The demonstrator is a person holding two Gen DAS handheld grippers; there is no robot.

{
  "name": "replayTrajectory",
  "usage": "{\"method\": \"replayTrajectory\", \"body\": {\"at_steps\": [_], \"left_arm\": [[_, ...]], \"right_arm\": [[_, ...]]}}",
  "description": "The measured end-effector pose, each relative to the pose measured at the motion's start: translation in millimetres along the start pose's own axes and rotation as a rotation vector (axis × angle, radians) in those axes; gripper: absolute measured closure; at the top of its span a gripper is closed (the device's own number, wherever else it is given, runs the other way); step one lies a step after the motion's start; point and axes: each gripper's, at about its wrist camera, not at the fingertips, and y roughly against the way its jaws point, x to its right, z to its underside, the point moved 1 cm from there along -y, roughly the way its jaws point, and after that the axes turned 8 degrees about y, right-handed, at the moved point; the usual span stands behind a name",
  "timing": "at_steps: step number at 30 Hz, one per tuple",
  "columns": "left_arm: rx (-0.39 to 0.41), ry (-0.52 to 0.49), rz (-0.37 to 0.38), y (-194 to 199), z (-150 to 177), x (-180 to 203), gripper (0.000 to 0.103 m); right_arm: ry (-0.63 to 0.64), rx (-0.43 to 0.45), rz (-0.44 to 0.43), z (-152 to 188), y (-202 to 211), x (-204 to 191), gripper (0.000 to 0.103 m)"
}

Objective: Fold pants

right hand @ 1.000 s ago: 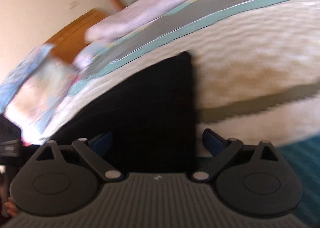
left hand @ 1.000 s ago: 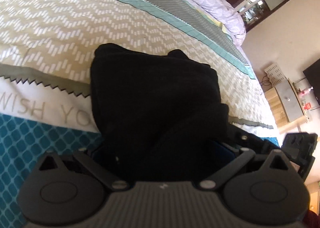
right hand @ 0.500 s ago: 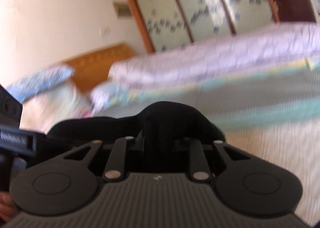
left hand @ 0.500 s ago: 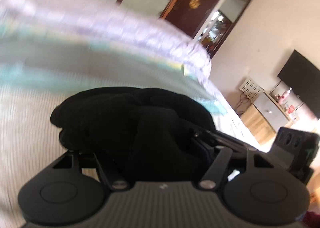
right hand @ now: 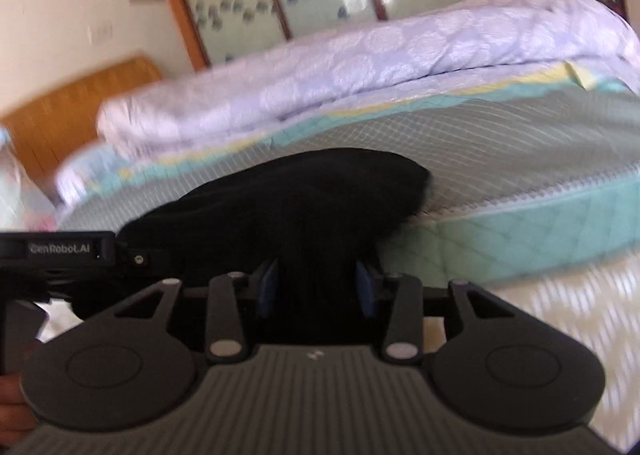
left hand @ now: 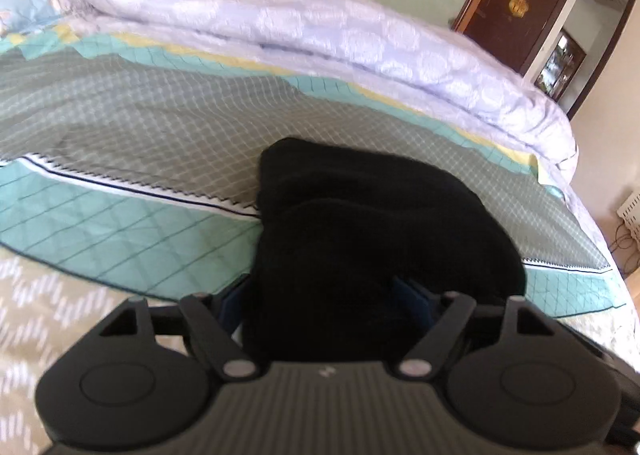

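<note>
Fabric fills both my grips — my left gripper (left hand: 326, 305) and right gripper (right hand: 316, 285) each pinch the black pants (left hand: 360, 239), bunched on the quilted bedspread (left hand: 132, 127); beyond lies a rolled lavender comforter (left hand: 320, 27).

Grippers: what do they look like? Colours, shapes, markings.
Left gripper and right gripper match: matte dark-grey ribbed body, two round side discs, black linkage bars with silver pivot screws, blue finger pads. The right view shows "GenRobot.AI" lettering on the other unit's side.
</note>
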Motion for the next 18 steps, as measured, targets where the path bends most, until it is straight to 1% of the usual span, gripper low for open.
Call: {"method": "replayTrajectory", "body": {"at_steps": [2, 4, 6, 7, 8, 9, 10, 11, 13, 14, 15, 16, 18], "left_arm": [[0.038, -0.015, -0.027, 23, 8, 3, 0.025], [0.073, -0.06, -0.072, 51, 20, 13, 0.023], [0.101, -0.102, -0.1, 91, 38, 21, 0.019], [0.113, -0.128, -0.118, 110, 48, 27, 0.014], [0.125, -0.158, -0.141, 129, 58, 34, 0.008], [0.141, -0.187, -0.168, 148, 64, 40, 0.005], [0.159, -0.217, -0.191, 167, 77, 48, 0.0], [0.172, -0.242, -0.208, 182, 88, 57, 0.0], [0.175, -0.29, -0.242, 214, 109, 73, 0.0], [0.167, -0.305, -0.258, 231, 119, 80, 0.0], [0.152, -0.31, -0.275, 244, 126, 85, 0.0], [0.134, -0.31, -0.285, 256, 133, 90, 0.0], [0.108, -0.303, -0.277, 279, 147, 97, 0.0]], "right_arm": [[-0.039, 0.009, 0.005, 10, 33, 3, 0.055], [-0.069, 0.014, 0.003, 22, 69, -3, 0.049], [-0.075, 0.002, -0.003, 32, 103, -16, 0.041], [-0.069, -0.002, -0.007, 38, 120, -23, 0.04], [-0.058, -0.002, -0.004, 46, 136, -33, 0.035], [-0.047, 0.003, 0.005, 53, 156, -43, 0.027], [-0.037, 0.011, 0.016, 58, 171, -52, 0.021], [-0.028, 0.016, 0.025, 60, 175, -57, 0.011], [-0.004, 0.026, 0.049, 70, 204, -68, 0.008], [0.005, 0.023, 0.067, 75, 218, -73, 0.003], [0.011, 0.022, 0.083, 79, 227, -77, 0.0], [0.011, 0.024, 0.093, 84, 240, -80, 0.0], [0.01, -0.01, 0.117, 88, 249, -83, 0.0]]}}
